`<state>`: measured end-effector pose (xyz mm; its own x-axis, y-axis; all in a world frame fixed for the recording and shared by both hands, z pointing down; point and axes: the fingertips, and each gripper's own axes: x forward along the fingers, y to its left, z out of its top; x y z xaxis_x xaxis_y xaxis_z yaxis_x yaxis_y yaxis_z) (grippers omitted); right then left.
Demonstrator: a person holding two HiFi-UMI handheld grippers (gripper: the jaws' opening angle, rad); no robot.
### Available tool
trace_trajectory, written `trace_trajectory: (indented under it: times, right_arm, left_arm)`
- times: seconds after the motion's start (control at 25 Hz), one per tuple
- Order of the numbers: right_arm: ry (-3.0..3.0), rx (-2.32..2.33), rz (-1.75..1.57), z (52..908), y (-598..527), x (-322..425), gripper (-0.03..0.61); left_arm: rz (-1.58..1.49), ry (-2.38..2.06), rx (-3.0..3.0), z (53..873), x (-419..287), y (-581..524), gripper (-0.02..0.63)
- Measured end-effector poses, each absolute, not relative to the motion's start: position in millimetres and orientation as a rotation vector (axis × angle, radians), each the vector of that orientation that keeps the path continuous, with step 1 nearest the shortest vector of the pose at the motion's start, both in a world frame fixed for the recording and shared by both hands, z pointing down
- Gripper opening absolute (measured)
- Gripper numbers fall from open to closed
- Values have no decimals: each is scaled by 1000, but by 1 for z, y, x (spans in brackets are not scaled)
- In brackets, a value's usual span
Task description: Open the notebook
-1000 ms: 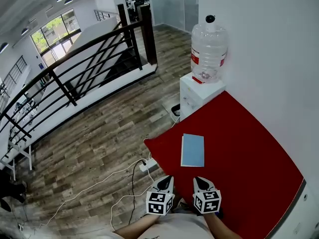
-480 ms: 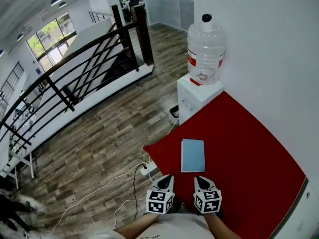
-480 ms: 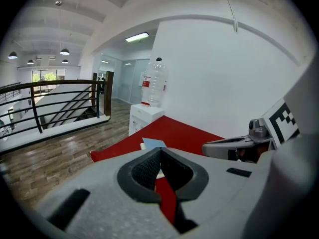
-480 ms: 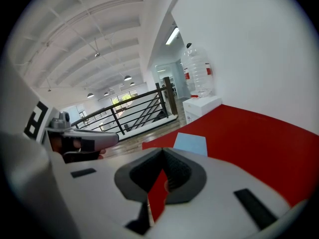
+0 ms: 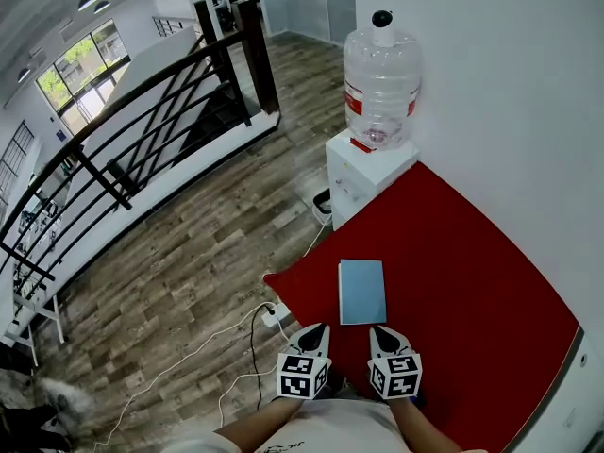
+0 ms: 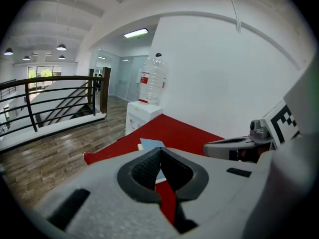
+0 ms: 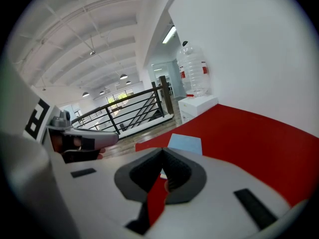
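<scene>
Left tongs (image 5: 316,331): I read the jaws as together, tips meeting, nothing between them. Right tongs (image 5: 378,332): the same, closed on nothing. The two are held side by side at the near edge of the red desk (image 5: 472,272), a gap between them.

Notebook (image 5: 362,291): flat on the desk, closed, pale blue cover up, just ahead of both sets of tips. Neither touches it.

Beyond the desk's far corner I see a white water dispenser (image 5: 363,173) with a clear bottle (image 5: 380,78) on top, against the white wall (image 5: 491,83). To the left, wooden floor (image 5: 189,262) with loose cables (image 5: 236,347), and a dark railing (image 5: 142,121) further off.
</scene>
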<state>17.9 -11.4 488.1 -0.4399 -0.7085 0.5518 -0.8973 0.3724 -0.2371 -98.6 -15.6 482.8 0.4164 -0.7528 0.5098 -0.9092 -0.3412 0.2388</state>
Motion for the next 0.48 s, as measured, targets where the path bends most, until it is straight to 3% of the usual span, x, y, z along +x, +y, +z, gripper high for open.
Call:
trace_trajectory:
  times: [0.48]
  right_arm:
    - [-2223,1403,772,525,-48,31,8]
  left_arm:
    - [460,-1291,2113,538,-81,-53,8]
